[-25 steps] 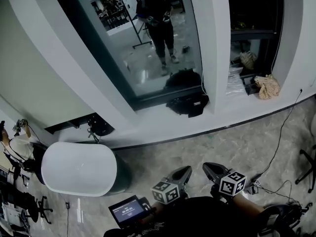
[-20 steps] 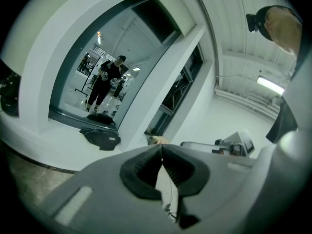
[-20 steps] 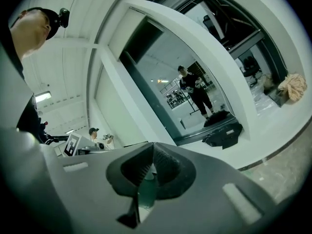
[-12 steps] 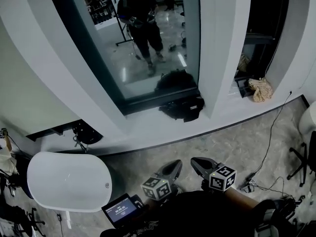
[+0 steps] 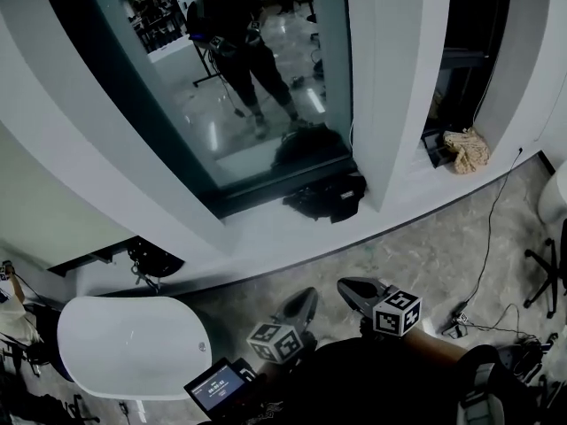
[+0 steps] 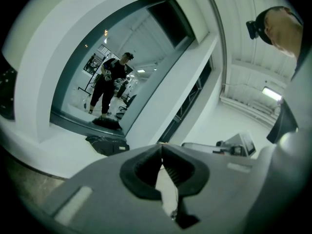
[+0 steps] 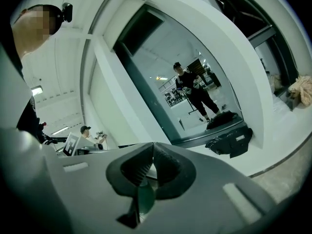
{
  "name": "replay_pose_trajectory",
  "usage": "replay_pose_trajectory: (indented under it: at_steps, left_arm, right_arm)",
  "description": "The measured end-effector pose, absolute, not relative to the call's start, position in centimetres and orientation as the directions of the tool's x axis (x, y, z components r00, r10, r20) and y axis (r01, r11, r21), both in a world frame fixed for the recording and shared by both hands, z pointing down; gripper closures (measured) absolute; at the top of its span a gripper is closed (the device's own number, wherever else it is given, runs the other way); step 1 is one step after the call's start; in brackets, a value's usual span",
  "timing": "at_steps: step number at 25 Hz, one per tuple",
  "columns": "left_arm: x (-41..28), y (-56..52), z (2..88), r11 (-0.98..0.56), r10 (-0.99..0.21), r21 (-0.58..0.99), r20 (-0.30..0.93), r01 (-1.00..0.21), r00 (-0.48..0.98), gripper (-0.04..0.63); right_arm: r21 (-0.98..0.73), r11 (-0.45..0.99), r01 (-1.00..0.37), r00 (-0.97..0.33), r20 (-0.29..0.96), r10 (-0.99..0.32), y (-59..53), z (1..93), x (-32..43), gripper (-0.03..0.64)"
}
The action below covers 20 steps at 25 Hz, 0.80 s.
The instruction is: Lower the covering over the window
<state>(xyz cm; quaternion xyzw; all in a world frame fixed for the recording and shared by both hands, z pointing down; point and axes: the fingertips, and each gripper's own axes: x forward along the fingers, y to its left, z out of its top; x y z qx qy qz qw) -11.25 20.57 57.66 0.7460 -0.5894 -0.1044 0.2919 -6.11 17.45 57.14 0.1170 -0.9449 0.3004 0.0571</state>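
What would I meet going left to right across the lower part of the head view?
White oval table → small lit screen → left hand-held gripper → right hand-held gripper → black floor cable → black chair legs at the right edge.

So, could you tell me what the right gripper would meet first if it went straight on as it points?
Probably the white ledge below the window's left corner; the right gripper has only bare floor before it. Depth is hard to judge.
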Motion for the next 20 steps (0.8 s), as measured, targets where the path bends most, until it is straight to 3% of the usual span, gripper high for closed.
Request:
replay_pose_trajectory:
  at_steps: [10, 20]
  left_arm:
    - [-13.5, 10.6, 56.0, -0.055, -0.963, 0.505, 0.199, -0.861, 0.179, 0.592]
    - [-10.1, -1.9, 56.6, -0.031, -0.958, 0.485, 0.236, -0.874, 0.165, 0.592]
  right_arm:
    - [-0.578, 0.797, -0.175, -0.984, 0.14, -0.114, 6.1, 56.3, -8.8, 0.609]
    - [-0.548, 0.828, -0.117, -0.991, 0.12, -0.061, -5.4, 56.2, -6.2, 0.609]
